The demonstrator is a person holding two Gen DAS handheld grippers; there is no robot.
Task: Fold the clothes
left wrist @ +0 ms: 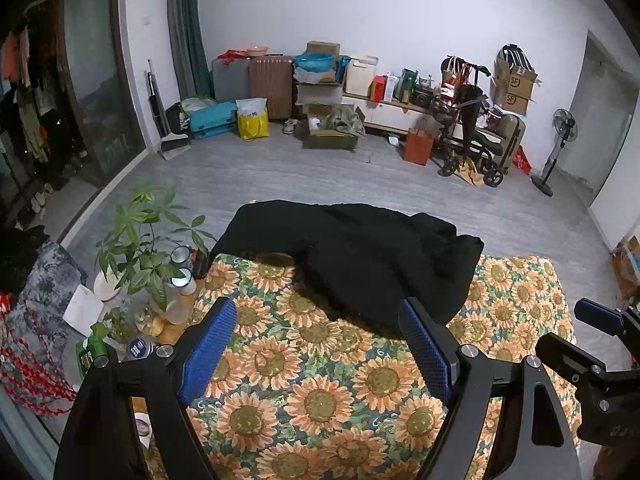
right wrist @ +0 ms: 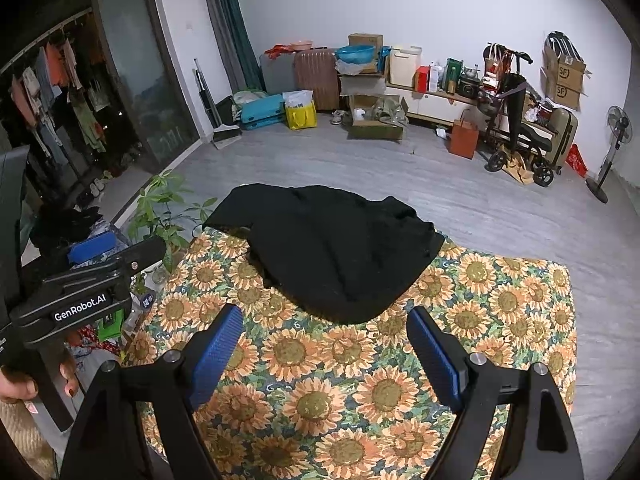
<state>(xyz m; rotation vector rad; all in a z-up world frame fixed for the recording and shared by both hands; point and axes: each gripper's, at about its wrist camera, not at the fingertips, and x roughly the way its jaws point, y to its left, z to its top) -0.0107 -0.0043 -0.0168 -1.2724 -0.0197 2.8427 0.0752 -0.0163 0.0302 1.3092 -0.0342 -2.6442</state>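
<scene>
A black garment [right wrist: 336, 252] lies rumpled at the far edge of the sunflower-patterned tabletop [right wrist: 500, 304], perhaps overhanging it. Left gripper [left wrist: 320, 344] and right gripper [right wrist: 326, 344] hover above the near part, jaws spread wide, holding nothing.

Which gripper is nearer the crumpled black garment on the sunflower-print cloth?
Left. The left gripper has one fingertip at the black garment's near edge; the right gripper hangs short of it, over bare cloth. Both open.
</scene>
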